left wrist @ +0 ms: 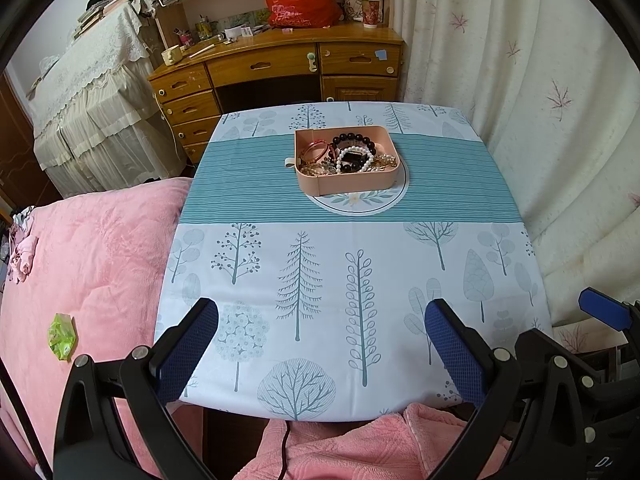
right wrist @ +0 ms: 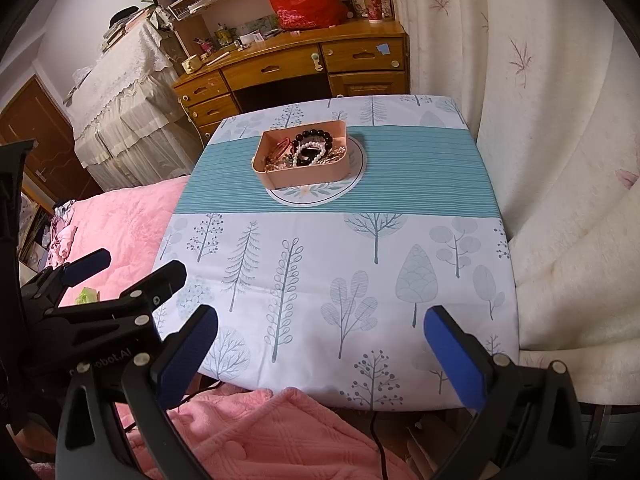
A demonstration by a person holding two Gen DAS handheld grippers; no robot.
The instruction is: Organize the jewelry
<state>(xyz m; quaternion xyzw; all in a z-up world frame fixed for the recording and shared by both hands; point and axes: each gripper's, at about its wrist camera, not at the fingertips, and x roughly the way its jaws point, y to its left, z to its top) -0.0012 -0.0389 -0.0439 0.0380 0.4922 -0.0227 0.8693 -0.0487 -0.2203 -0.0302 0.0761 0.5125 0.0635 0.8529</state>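
Observation:
A pink box (left wrist: 347, 186) stands on the far middle of the table (left wrist: 320, 272), holding a heap of jewelry: a black bead bracelet (left wrist: 355, 139), a white pearl bracelet (left wrist: 356, 159) and chains. It also shows in the right wrist view (right wrist: 308, 178). My left gripper (left wrist: 320, 320) is open and empty above the table's near edge. My right gripper (right wrist: 320, 326) is open and empty, beside it to the right. The left gripper (right wrist: 128, 272) shows in the right wrist view at lower left.
A pink blanket (left wrist: 88, 264) covers the bed left of the table, with a green wrapper (left wrist: 61, 336) on it. A wooden desk (left wrist: 280, 68) stands behind. Cream curtains (left wrist: 540, 120) hang to the right.

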